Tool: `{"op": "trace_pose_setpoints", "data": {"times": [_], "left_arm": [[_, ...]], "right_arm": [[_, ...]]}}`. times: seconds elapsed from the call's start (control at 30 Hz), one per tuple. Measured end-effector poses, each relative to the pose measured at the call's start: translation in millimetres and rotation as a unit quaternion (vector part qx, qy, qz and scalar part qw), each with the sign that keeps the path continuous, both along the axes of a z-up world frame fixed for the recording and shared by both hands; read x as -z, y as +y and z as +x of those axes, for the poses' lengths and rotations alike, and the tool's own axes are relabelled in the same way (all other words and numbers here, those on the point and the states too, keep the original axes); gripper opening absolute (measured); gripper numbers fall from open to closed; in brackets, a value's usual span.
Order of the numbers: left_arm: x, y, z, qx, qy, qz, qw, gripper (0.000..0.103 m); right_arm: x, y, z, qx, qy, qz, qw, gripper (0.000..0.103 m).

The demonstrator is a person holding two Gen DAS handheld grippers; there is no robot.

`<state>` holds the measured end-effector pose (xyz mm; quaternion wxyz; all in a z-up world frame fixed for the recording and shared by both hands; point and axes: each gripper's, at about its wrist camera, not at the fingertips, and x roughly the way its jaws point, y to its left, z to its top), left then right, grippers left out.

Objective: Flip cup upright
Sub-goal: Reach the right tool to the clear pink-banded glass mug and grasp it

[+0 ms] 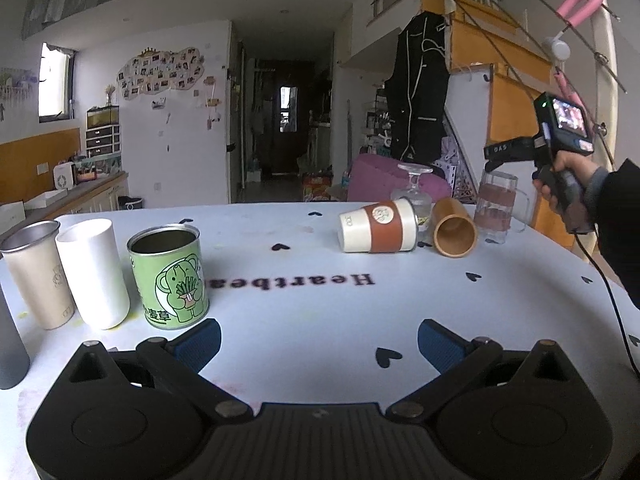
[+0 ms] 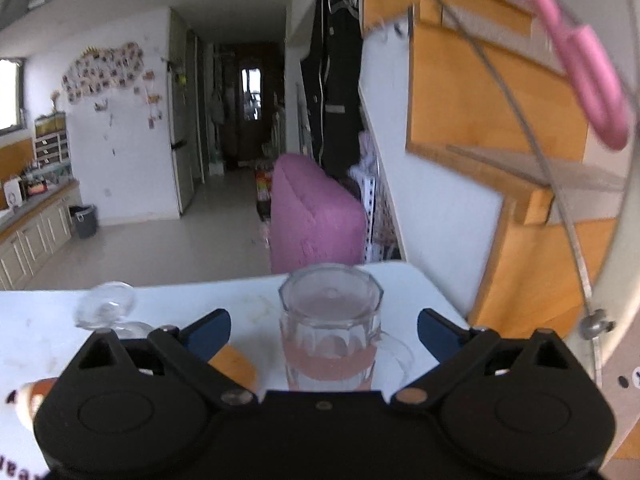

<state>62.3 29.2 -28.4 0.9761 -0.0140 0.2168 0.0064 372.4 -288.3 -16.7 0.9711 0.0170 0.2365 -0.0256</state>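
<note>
A glass mug (image 2: 330, 334) with a pink band and a handle stands upside down near the table's far right corner; it also shows in the left wrist view (image 1: 495, 206). My right gripper (image 2: 324, 334) is open and hovers just above it, jaws either side, not touching. In the left wrist view the right gripper (image 1: 500, 158) hangs above the mug. A white cup with a brown sleeve (image 1: 380, 226) and an orange cup (image 1: 456, 228) lie on their sides. A wine glass (image 1: 414, 190) stands inverted. My left gripper (image 1: 318, 344) is open and empty over the near table.
A green can (image 1: 170, 278), a white tumbler (image 1: 94, 274) and a beige metal tumbler (image 1: 38, 274) stand upright at the left. A grey cylinder (image 1: 10, 344) is at the left edge. The white table (image 1: 320, 300) ends just behind the mug. A pink sofa (image 2: 312, 220) stands beyond.
</note>
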Motion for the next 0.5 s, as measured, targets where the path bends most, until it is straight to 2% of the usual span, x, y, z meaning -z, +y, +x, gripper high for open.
{"op": "trace_pose_setpoints", "data": {"times": [0.1, 0.2, 0.27, 0.33, 0.5], "left_arm": [[2, 4, 6, -0.002, 0.005, -0.006, 1.0000, 0.103], [4, 6, 11, -0.003, 0.012, -0.009, 0.9999, 0.103], [5, 8, 12, -0.005, 0.013, -0.012, 0.9998, 0.103], [5, 10, 12, -0.006, 0.013, -0.017, 0.9998, 0.103], [5, 14, 7, -0.010, 0.013, -0.026, 0.9995, 0.103]], "right_arm": [[13, 0, 20, 0.010, 0.011, -0.007, 1.000, 0.098], [20, 1, 30, 0.008, 0.016, -0.007, 1.000, 0.090], [23, 1, 36, 0.009, 0.014, -0.014, 1.000, 0.073], [23, 3, 32, 0.005, 0.010, -0.023, 1.000, 0.073], [18, 3, 7, -0.010, 0.018, -0.010, 1.000, 0.072]]}}
